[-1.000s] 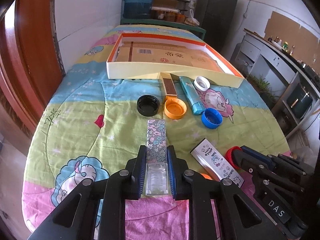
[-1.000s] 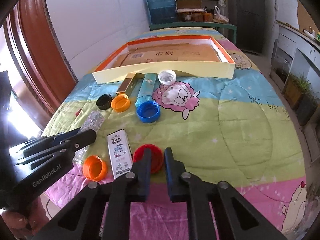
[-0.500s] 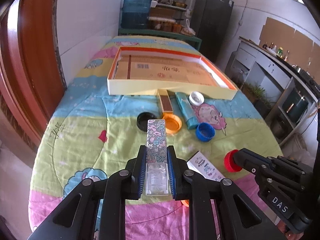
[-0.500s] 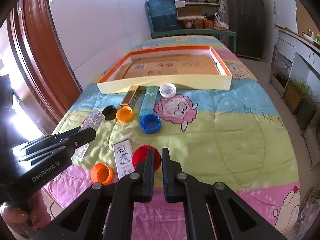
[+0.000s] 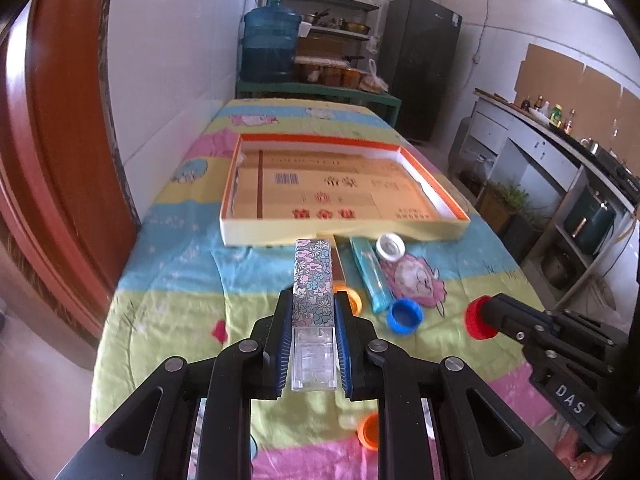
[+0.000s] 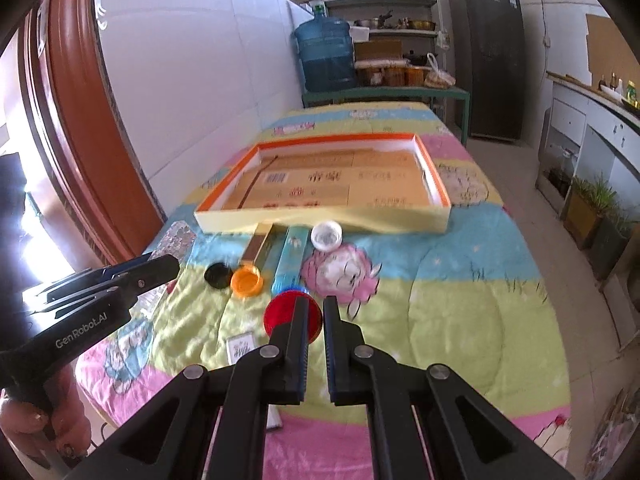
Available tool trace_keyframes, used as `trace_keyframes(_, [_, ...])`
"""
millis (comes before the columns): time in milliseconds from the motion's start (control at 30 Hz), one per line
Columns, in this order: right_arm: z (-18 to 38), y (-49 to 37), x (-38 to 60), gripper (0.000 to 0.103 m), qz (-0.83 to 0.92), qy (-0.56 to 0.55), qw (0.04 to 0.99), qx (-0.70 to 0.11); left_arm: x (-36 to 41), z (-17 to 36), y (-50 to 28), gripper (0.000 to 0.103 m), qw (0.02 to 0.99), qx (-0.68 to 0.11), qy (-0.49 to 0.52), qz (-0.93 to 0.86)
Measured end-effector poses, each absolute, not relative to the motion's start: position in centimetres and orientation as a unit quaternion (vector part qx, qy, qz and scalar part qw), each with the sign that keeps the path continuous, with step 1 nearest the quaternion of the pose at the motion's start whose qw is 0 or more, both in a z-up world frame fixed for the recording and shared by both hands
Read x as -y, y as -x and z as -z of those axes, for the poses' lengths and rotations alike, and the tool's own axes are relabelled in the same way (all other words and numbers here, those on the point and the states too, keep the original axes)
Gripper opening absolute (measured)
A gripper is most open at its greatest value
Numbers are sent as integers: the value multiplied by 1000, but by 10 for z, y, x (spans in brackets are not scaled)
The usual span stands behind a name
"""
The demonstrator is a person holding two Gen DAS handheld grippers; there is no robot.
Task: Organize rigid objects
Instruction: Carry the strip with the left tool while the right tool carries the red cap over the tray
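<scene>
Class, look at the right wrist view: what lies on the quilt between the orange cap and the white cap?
In the right wrist view, between the orange cap and the white cap lie a brown slim box and a teal tube, side by side.

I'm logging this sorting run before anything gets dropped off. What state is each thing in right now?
left gripper: shut on the floral box.
floral box: held off the quilt.
right gripper: shut on the red cap's rim.
red cap: held, lifted.
tray: open, holding only flat cardboard.
blue cap: on the quilt, open side up.
white cap: open side up.
teal tube: lying flat.
</scene>
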State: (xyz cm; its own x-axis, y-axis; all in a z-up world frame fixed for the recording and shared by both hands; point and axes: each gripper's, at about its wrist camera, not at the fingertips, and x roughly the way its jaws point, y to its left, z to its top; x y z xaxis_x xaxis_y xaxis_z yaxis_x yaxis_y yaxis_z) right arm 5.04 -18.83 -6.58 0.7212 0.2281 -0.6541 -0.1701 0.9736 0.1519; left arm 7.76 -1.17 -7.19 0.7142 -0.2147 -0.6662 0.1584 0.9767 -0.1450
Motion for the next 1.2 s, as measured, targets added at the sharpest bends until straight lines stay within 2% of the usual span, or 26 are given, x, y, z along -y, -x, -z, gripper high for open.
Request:
trace_keyframes(500, [30, -96, 197, 7, -109, -31, 942, -315, 5, 36, -135, 20, 936, -338, 34, 85])
trace_keyframes(1200, [35, -204, 191, 7, -127, -30, 935, -330, 28, 44, -229, 20, 935, -346, 27, 68])
